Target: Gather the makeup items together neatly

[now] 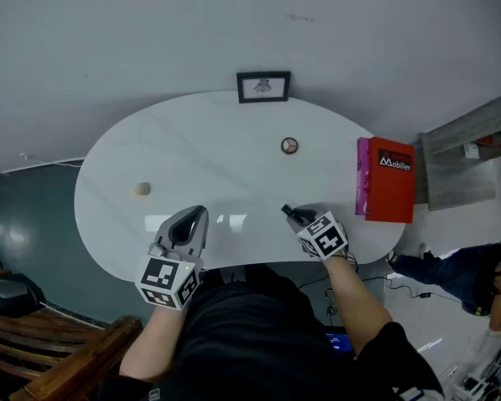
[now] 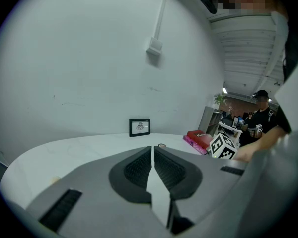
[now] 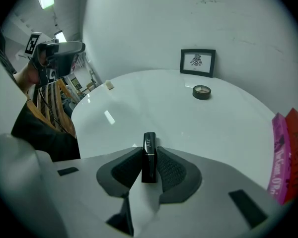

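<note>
My right gripper (image 3: 149, 158) is shut on a small black lipstick (image 3: 149, 145), which stands up between the pads just above the white oval table (image 1: 225, 140). In the head view this gripper (image 1: 290, 215) is near the table's front edge, right of centre. A round compact (image 1: 290, 145) lies beyond it toward the back, apart from it. A small beige puff (image 1: 142, 189) rests at the table's left. My left gripper (image 1: 197, 215) is shut with nothing in it, over the front edge left of centre; its pads (image 2: 139, 168) meet.
A small framed picture (image 1: 263, 86) leans on the wall at the table's back edge. A red book on a pink one (image 1: 390, 180) lies at the right end. A wooden chair (image 1: 42, 349) stands lower left; a person (image 1: 459, 274) is at right.
</note>
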`<act>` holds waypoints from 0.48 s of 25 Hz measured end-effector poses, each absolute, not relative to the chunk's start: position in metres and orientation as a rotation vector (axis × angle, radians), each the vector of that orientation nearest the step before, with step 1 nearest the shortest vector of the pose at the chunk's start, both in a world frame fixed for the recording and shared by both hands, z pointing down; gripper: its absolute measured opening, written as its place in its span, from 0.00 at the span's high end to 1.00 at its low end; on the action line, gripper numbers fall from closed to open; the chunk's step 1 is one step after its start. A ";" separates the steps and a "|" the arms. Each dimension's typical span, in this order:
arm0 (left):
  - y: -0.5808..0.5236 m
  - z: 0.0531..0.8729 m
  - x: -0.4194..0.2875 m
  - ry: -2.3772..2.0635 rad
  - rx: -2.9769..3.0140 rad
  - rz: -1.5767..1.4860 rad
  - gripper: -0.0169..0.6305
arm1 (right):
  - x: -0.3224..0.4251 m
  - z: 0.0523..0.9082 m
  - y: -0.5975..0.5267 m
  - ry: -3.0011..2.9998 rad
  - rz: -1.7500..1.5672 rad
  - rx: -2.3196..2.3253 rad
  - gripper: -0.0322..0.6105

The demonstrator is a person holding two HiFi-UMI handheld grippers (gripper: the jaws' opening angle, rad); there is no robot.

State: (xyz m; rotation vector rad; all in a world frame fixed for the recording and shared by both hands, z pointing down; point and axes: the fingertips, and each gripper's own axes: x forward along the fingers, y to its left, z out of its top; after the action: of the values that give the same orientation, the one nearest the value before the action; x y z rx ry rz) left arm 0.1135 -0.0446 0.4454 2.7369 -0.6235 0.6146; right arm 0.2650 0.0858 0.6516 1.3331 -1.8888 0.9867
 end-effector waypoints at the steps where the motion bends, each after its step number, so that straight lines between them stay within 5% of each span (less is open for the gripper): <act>1: -0.048 0.444 0.112 -0.624 2.735 0.605 0.93 | 0.265 0.650 0.084 -1.885 0.995 1.345 0.79; 12: -0.132 0.434 0.018 -0.713 2.768 0.529 0.93 | 0.193 0.604 0.011 -1.934 1.040 1.489 0.79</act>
State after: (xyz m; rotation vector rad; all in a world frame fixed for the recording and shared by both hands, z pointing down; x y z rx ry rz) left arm 0.0175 -0.1320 0.4343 2.7679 -0.7132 0.5292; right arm 0.1934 0.0110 0.6039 1.4886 -1.9343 1.0398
